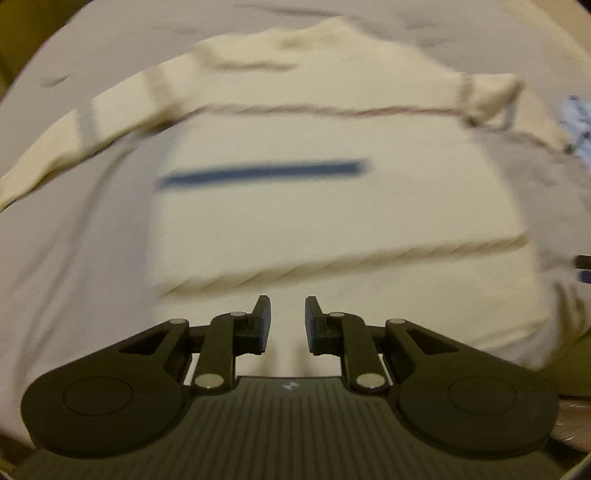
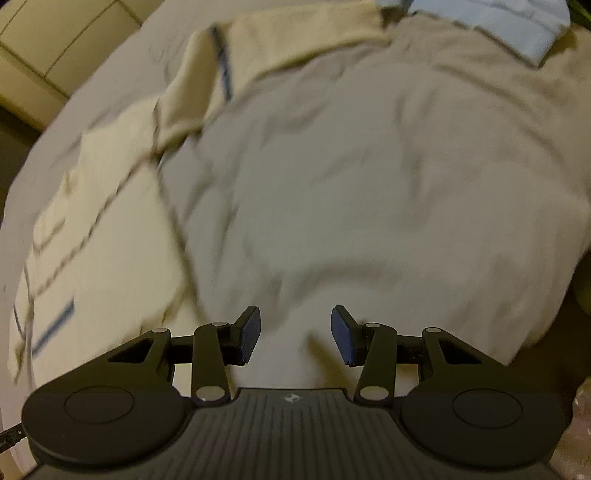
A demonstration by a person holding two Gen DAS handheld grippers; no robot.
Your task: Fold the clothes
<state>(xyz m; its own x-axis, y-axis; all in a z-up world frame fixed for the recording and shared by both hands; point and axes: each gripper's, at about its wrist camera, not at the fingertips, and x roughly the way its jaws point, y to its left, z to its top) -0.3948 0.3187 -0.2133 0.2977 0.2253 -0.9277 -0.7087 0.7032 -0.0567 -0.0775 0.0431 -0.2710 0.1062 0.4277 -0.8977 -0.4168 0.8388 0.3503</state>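
Note:
A cream sweater (image 1: 332, 221) with a dark blue stripe (image 1: 258, 173) and thin brownish seams lies spread on a grey bed sheet (image 1: 74, 258); the picture is blurred. My left gripper (image 1: 288, 321) hovers over the sweater's near part, its pads a narrow gap apart with nothing between them. In the right wrist view the sweater (image 2: 110, 229) lies to the left, one sleeve (image 2: 295, 40) stretched toward the top. My right gripper (image 2: 295, 334) is open over the bare grey sheet (image 2: 369, 184), to the right of the sweater, holding nothing.
A light blue garment (image 2: 517, 26) lies at the far end of the sheet and shows at the right edge of the left wrist view (image 1: 578, 122). Pale tiles (image 2: 55, 44) lie beyond the bed's left edge. The sheet drops off at the right (image 2: 576, 258).

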